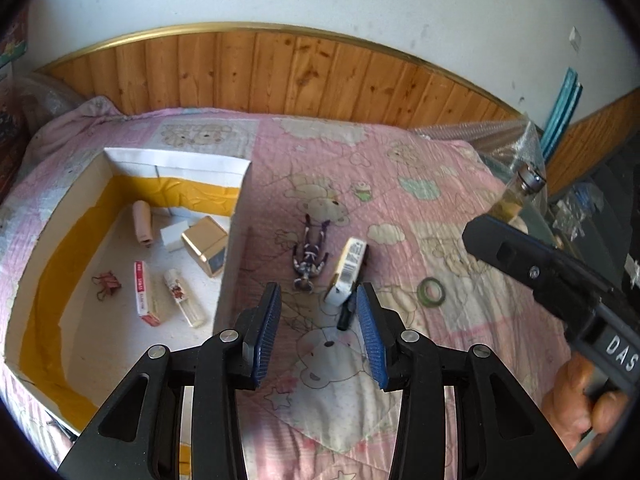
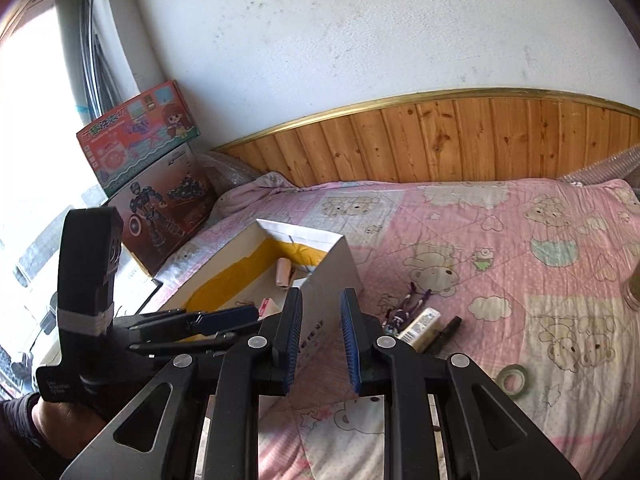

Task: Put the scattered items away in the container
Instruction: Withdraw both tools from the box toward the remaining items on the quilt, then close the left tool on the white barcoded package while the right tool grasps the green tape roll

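Left gripper (image 1: 318,334), blue-padded fingers spread wide and holding nothing, hovers above the pink bear-print quilt (image 1: 460,200). Right gripper (image 2: 320,340), likewise parted and empty. Just beyond lie a black marker (image 1: 346,314), a white-and-yellow carton (image 1: 347,272), a purple toy figure (image 1: 310,256) and a green tape ring (image 1: 432,291). Left of these stands the open white box with yellow lining (image 1: 236,216), already containing small items.

Pink quilt (image 1: 460,216) printed with cartoon bears, white box (image 1: 236,216) lined in yellow, purple-and-white figurine (image 1: 310,256), green tape ring (image 1: 432,291), white and cream packet (image 1: 347,270) with barcode, gold box (image 1: 206,244), black tool (image 1: 318,320) with blue ribbed pads (image 1: 370,336)
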Tool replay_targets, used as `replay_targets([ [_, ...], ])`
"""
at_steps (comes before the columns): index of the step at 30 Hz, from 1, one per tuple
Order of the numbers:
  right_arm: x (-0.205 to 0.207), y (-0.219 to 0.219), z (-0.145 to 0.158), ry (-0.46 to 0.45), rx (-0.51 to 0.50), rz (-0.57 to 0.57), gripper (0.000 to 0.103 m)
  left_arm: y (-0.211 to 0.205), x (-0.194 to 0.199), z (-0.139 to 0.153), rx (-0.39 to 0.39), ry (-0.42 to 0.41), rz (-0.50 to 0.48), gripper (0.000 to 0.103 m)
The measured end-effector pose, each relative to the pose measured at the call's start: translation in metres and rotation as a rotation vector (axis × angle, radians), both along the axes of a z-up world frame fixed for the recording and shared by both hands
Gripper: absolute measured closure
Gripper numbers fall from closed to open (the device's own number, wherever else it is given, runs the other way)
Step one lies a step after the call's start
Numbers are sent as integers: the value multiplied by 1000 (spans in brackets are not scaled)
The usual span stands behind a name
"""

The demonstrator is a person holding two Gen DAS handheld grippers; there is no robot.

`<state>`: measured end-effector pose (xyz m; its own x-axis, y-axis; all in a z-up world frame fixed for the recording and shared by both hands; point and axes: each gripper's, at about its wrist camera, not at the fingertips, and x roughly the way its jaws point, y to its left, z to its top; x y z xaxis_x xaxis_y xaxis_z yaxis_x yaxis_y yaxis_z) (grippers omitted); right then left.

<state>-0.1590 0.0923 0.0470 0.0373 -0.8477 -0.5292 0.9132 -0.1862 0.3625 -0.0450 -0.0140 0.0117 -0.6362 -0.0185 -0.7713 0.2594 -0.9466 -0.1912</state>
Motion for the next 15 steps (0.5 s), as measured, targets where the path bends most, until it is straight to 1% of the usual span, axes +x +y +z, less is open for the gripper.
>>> replay_targets([
  [5, -38, 12, -19, -37, 92, -128, 81, 12, -21, -23, -10, -61, -35, 62],
  [8, -62, 16, -37, -88, 156, -186, 80, 18, -38, -39, -13, -97, -67, 62],
  [12, -87, 15, -63, -115, 257, -242, 76, 27, -61, -60, -35, -133, -102, 61],
  [15, -104, 11, -85, -123, 334, -266, 74, 25, -80, -76, -70, -153, -94, 60],
])
